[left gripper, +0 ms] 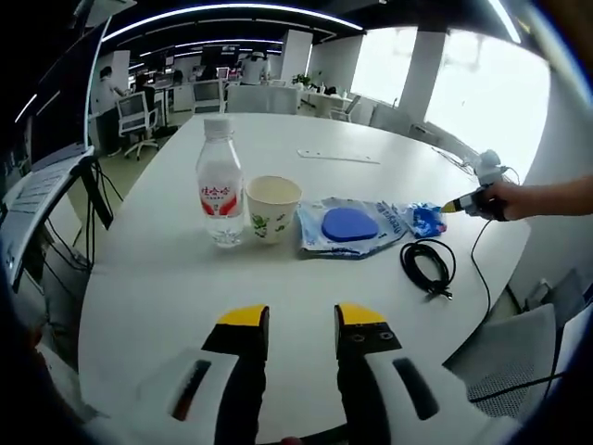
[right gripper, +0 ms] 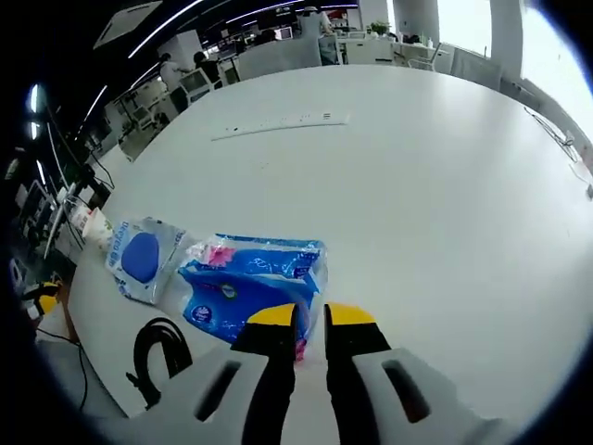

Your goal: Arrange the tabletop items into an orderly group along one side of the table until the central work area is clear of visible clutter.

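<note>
A water bottle [left gripper: 220, 185] with a red label and a paper cup [left gripper: 271, 208] stand side by side on the white table [left gripper: 306, 287]. Right of them lies a clear pouch with a blue disc [left gripper: 348, 225] [right gripper: 140, 256], then a small blue tissue packet [left gripper: 425, 220] [right gripper: 248, 282]. A coiled black cable [left gripper: 428, 264] [right gripper: 157, 356] lies close to the table edge. My left gripper [left gripper: 302, 317] is open over bare table in front of the cup. My right gripper [right gripper: 309, 316] [left gripper: 469, 202] is shut on an edge of the tissue packet.
A long white power strip [left gripper: 338, 156] [right gripper: 278, 121] lies farther out on the table. Office chairs [left gripper: 137, 117] and desks stand beyond the far edge. A person's hand [left gripper: 519, 197] holds the right gripper. Open tabletop stretches beyond the packet in the right gripper view.
</note>
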